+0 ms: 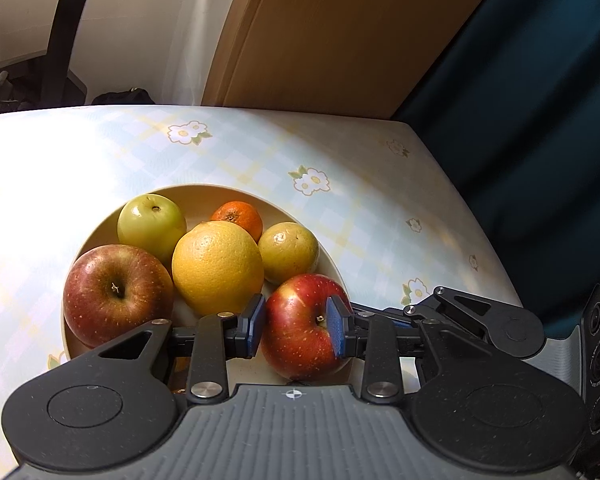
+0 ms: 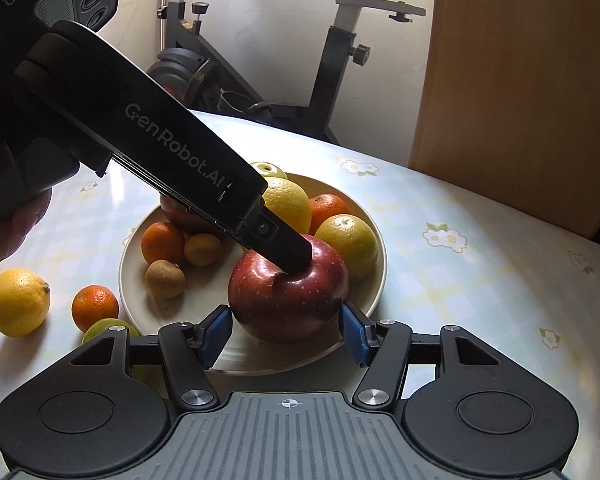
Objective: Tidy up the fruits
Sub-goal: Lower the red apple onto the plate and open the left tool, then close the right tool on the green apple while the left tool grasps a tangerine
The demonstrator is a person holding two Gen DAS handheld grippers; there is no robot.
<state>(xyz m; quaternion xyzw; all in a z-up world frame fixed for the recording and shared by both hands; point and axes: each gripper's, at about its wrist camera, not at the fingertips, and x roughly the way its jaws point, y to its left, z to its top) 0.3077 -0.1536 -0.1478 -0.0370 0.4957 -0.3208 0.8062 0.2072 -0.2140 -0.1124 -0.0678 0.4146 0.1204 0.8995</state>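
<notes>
A cream plate on the flowered tablecloth holds several fruits. Among them are a big red apple, a yellow orange, a green apple and a mandarin. At the plate's near rim sits a second red apple. My left gripper is shut on it, one pad on its side and the other in its stem hollow. In the right wrist view that left finger presses into the apple from above. My right gripper stands open, its blue pads flanking the apple's near side with slim gaps.
On the cloth left of the plate lie a lemon, a mandarin and a green fruit half hidden by my right gripper. An exercise bike and a wooden panel stand behind the table. The table edge runs close on the right.
</notes>
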